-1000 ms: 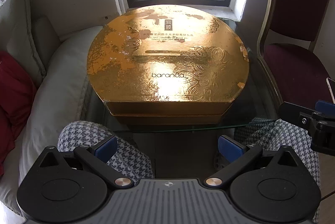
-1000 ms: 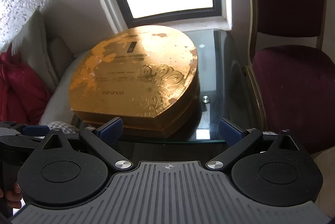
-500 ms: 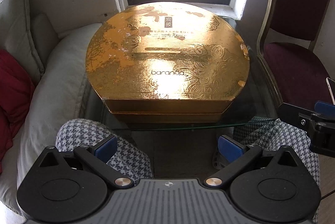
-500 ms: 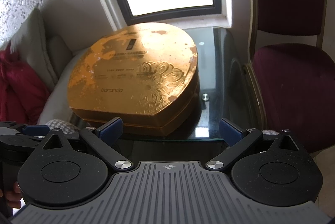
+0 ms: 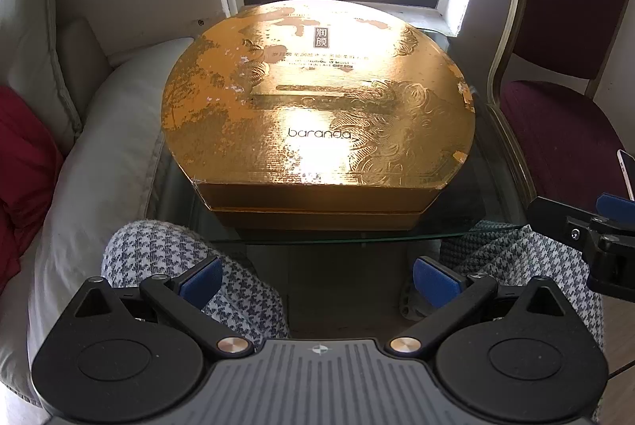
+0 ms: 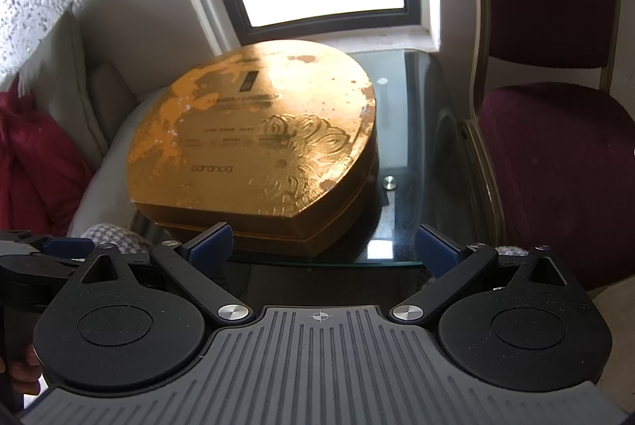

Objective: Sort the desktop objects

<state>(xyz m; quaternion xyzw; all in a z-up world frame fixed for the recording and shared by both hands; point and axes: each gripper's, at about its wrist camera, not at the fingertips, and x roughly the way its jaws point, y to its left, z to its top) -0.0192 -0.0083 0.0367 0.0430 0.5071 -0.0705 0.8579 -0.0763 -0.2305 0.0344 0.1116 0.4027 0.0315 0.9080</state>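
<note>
Gold box [image 5: 317, 115] flat on glass desk [image 5: 492, 202], lid on, dead ahead of L tongs [image 5: 317, 276]; ahead-left of R tongs [image 6: 323, 246]. Both tongs spread wide, empty, short of near desk edge. Flat front side faces L tongs, so L looks better lined up.

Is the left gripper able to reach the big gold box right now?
Probably yes. The left gripper is open and points at the gold box on the glass table, with nothing between them. The box looks too wide for its jaws.
</note>
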